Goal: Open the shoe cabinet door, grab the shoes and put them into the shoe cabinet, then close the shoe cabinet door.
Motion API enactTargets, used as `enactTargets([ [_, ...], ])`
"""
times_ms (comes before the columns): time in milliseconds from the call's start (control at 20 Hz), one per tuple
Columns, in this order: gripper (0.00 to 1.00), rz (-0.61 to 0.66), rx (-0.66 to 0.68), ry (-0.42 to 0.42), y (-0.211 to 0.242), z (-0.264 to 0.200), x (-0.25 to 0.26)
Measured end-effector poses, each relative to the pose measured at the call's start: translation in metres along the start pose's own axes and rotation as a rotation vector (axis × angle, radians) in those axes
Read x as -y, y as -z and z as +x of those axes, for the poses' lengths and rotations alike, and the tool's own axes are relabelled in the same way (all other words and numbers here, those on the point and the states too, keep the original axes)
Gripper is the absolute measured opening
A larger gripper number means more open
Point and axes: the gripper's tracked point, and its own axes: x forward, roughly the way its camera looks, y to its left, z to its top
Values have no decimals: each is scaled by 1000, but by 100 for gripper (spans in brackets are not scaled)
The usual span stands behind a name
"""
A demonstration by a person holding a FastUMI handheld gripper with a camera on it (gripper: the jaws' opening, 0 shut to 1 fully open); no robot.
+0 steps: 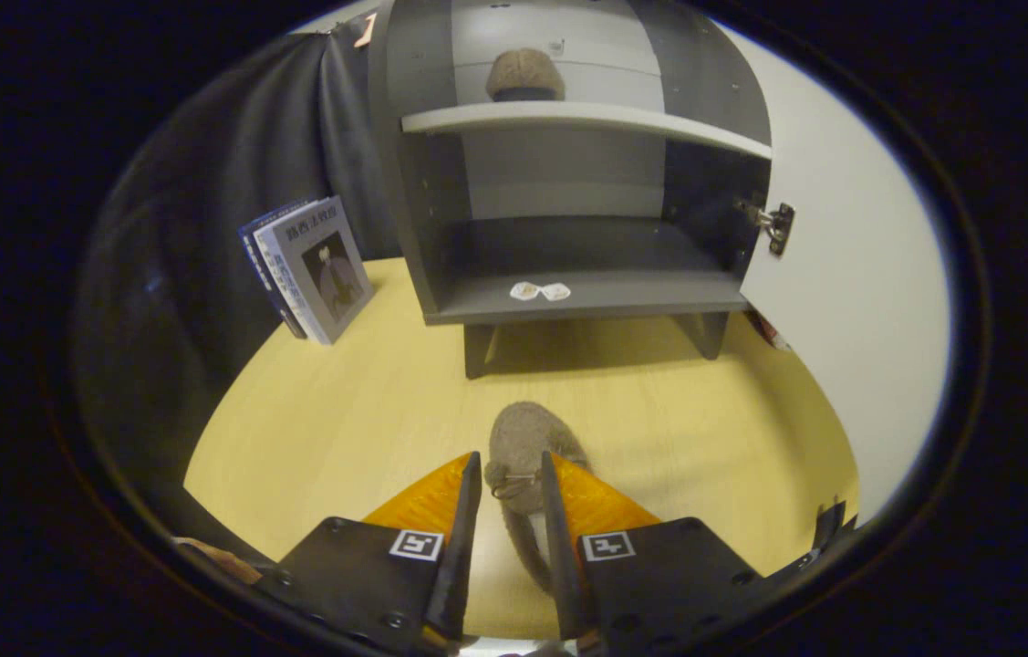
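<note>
A fuzzy, rounded brown shoe [527,456] is gripped between the tongs [511,467], both fingers pressed against its sides, above the smooth yellow wooden tabletop [340,411]. Beyond it, the grey shoe cabinet [568,182] is seen on short legs, its white door [851,274] swung open on a metal hinge [773,224]. A second matching shoe [524,75] is seen on the curved upper shelf [586,117]. Two small pale packets [539,291] lie on the lower shelf. Books [313,265] are leaned beside the cabinet.

Between the hand-held gripper's [511,479] closed-in fingers, the shoe [527,447] looks like fuzzy, matt knit cloth, as does its twin [524,75] on the upper shelf. Beyond, the cabinet [568,164] is smooth matt board with a shiny metal hinge [773,222]. The desk [340,401] is smooth pale wood.
</note>
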Motion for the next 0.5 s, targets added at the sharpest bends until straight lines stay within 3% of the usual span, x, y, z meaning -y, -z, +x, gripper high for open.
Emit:
enactTargets([
  [500, 41, -74, -149, 11, 72, 29, 4],
])
